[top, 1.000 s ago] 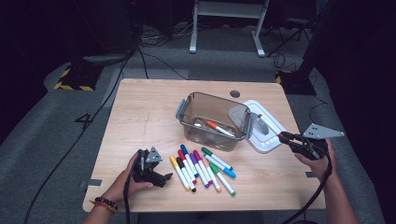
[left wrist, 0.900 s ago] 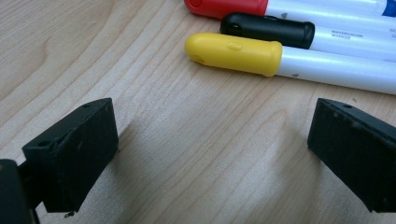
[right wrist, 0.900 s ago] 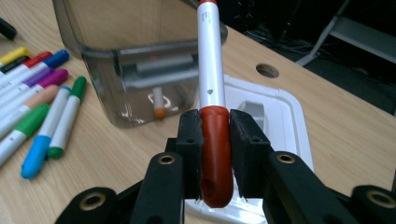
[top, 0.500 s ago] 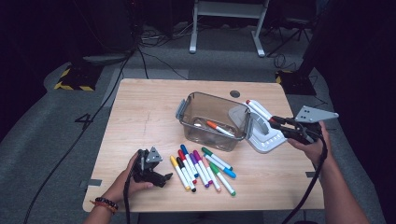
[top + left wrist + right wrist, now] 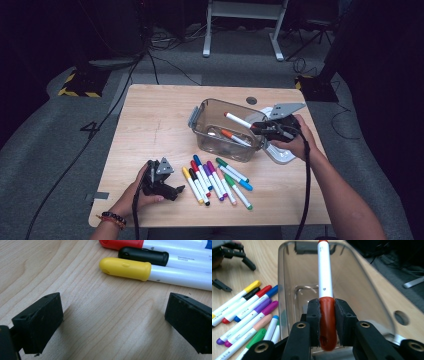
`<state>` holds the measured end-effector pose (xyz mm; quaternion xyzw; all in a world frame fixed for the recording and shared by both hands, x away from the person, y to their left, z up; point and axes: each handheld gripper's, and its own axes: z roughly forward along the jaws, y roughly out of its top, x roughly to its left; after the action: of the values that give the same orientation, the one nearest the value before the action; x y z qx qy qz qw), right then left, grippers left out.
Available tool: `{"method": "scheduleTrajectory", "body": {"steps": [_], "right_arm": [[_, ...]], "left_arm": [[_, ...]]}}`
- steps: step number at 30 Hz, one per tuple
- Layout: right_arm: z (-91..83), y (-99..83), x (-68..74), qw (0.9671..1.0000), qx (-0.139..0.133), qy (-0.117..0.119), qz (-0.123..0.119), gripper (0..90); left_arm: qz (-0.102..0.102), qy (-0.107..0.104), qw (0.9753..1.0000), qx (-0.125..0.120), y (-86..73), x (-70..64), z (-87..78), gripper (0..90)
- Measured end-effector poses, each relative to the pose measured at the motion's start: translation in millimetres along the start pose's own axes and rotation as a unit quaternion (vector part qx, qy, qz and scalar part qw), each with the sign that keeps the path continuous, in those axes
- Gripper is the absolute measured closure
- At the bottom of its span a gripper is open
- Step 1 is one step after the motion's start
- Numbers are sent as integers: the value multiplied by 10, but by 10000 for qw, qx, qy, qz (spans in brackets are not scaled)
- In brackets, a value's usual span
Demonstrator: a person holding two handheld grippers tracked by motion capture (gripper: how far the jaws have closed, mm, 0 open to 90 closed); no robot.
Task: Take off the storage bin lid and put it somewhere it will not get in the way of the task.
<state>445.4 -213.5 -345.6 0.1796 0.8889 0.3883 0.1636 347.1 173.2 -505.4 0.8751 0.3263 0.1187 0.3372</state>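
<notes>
A clear plastic box (image 5: 200,131) stands mid-table with an orange-capped marker (image 5: 231,136) lying inside. My right gripper (image 5: 256,127) hovers over the box's right end, shut on the red cap of a white marker (image 5: 237,120) that points out over the opening. In the right gripper view the jaws (image 5: 327,315) pinch that red cap, and the marker's body (image 5: 323,270) runs over the box (image 5: 284,277). My left gripper (image 5: 178,192) rests open on the table beside a row of markers (image 5: 215,181). Its jaws (image 5: 115,315) stand wide apart, close to a yellow-capped marker (image 5: 125,268).
The box's white lid (image 5: 281,154) lies under my right hand near the table's right edge. Black-capped (image 5: 143,255) and red-capped (image 5: 121,243) markers lie beyond the yellow one. A round hole (image 5: 251,100) sits in the tabletop behind the box.
My right gripper has carried the red-capped marker leftward from above the lid to over the box. The left gripper has stayed where it was.
</notes>
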Motion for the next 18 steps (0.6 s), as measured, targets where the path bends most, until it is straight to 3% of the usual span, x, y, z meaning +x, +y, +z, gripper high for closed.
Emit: {"method": "scheduleTrajectory", "body": {"steps": [7, 11, 12, 18], "right_arm": [[308, 104, 56, 9986, 404, 317, -83, 752], [425, 131, 56, 9976, 570, 386, -68, 751], [473, 147, 56, 9967, 717, 352, -173, 751], [586, 157, -5, 9950, 880, 468, -87, 751]], "left_arm": [[-15, -13, 10000, -3, 0, -2, 1, 20], [1, -2, 10000, 1, 0, 0, 0, 20], [-11, -15, 10000, -4, 0, -1, 2, 20], [-6, -18, 10000, -4, 0, 0, 2, 20]]}}
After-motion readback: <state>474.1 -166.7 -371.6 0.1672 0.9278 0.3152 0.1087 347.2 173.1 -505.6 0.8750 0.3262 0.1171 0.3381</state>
